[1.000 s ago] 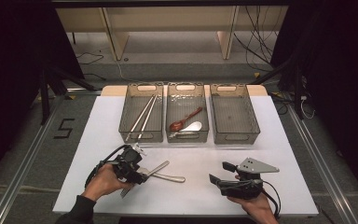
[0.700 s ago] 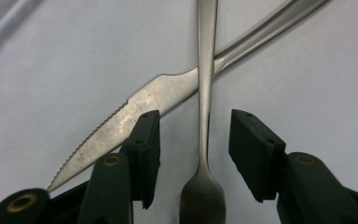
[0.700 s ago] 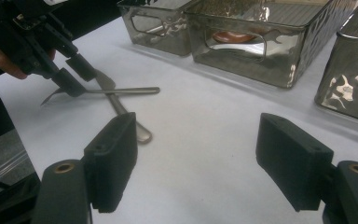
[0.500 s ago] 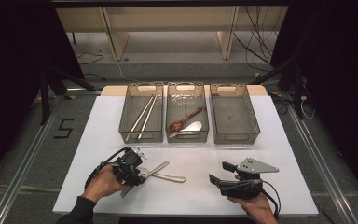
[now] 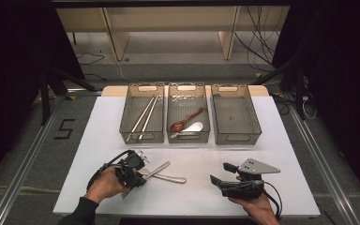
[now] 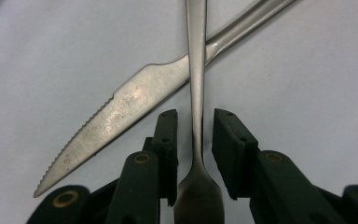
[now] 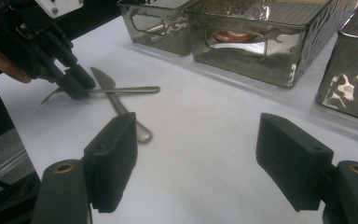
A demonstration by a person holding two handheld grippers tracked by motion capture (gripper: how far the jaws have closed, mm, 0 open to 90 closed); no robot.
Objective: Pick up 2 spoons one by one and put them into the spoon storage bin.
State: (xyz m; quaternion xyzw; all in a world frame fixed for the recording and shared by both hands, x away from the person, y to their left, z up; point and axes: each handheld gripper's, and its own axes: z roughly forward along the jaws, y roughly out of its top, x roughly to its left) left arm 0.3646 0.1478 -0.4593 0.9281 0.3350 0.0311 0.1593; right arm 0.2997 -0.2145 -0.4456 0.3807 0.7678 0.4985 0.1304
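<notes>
Straddling fork point(image 6: 196, 116) neck with left gripper point(image 6: 195, 140), jaws apart, not yet clamped; fork lies across knife point(image 6: 121, 105) on white table point(image 5: 262, 154), near side of middle bin point(image 5: 188, 136)

Risks: thin neck slips on closing; lift drags knife beneath, judging by crossing

Right gripper point(image 7: 196, 163) spread wide, holding nothing

Left bin point(image 5: 130, 110): chopsticks point(image 5: 143, 117)
Middle bin: wooden spoon point(image 5: 185, 120), white spoon point(image 5: 193, 127)
Right bin point(image 5: 236, 115): nothing
</notes>
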